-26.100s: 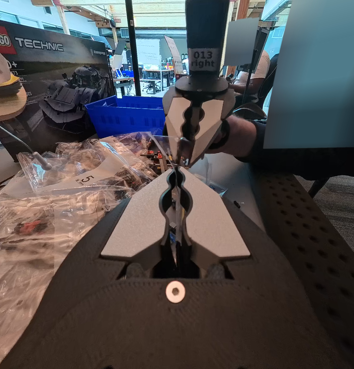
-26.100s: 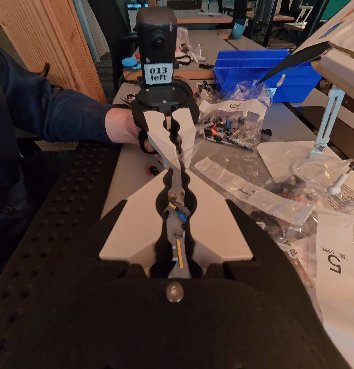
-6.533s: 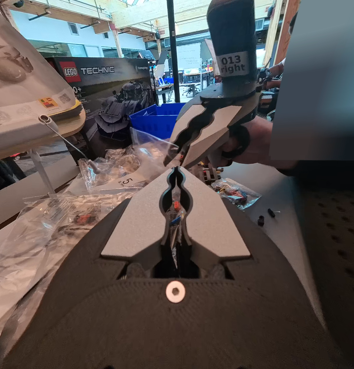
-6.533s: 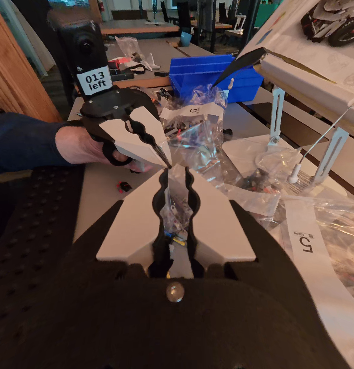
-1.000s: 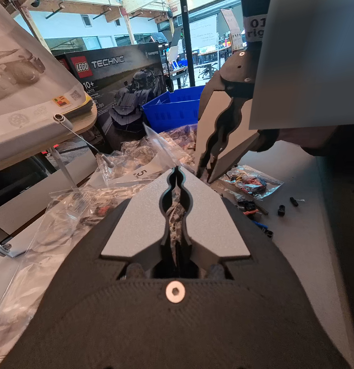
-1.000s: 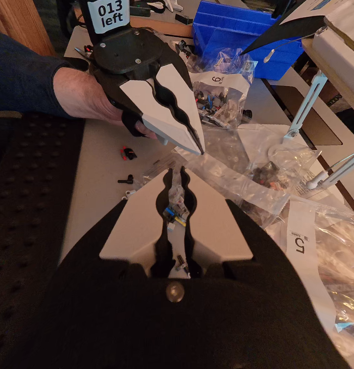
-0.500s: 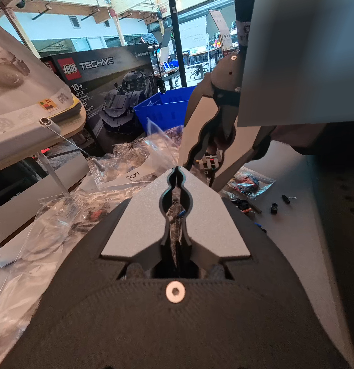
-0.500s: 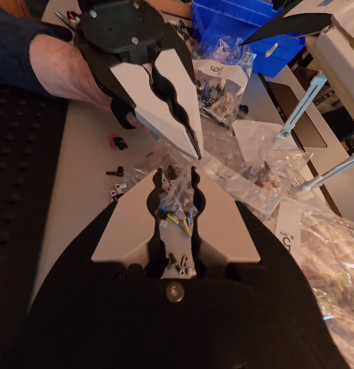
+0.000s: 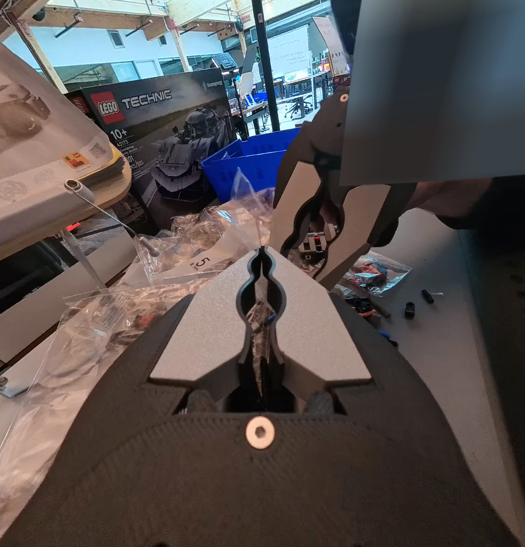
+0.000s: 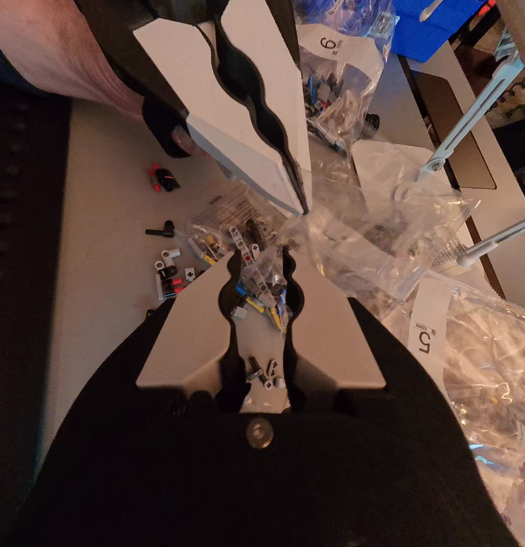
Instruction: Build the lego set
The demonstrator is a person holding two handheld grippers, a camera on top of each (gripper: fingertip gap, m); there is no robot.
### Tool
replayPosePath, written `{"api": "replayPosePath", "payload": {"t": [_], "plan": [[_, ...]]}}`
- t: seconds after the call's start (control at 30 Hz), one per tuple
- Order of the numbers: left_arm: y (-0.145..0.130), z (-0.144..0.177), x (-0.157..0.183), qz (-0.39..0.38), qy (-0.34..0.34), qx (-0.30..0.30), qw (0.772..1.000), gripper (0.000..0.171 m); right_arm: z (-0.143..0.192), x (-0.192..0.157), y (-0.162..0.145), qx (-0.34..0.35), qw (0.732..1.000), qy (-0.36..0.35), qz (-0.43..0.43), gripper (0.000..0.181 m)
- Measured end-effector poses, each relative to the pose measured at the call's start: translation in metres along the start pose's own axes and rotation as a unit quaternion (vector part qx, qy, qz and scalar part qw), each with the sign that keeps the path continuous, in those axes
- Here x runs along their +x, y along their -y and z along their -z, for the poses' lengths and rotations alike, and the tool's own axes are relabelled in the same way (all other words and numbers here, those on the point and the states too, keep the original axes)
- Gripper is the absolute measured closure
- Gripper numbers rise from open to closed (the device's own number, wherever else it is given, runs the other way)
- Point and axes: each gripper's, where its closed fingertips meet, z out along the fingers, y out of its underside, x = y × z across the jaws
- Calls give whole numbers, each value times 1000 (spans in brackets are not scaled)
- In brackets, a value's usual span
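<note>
My left gripper is shut on the edge of a clear plastic bag; in the right wrist view its closed tip pinches the same bag above the table. My right gripper is open, its fingers on either side of a small clear bag of Lego parts with blue, yellow and grey pieces. It also shows in the left wrist view, fingers apart, just right of my left tip. Loose small pieces lie on the grey table.
Sealed part bags pile up at the right. A blue bin, the set's box and a booklet on a stand stand behind. A black perforated mat borders the table. A black-and-red part lies apart. My hands' fingertips stand some 5 centimetres from each other.
My right gripper opened wider and came down over the small parts bag. The left gripper kept its hold on the clear bag and now looks closer. Loose pieces now lie on the table.
</note>
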Motion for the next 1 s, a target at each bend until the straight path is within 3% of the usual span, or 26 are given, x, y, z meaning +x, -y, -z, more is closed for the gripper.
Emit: {"api": "replayPosePath", "payload": {"t": [0.4,0.53,1.0], "plan": [[0,0,-1,1,3,-1,1000,171,33,33,23,131,985,-22,-114,164],[-1,-1,-1,-1,3,-4,1000,171,32,40,20,126,983,-42,-126,164],[-3,-2,2,-2,-4,-9,1000,171,10,22,12,80,991,-6,-110,158]]}}
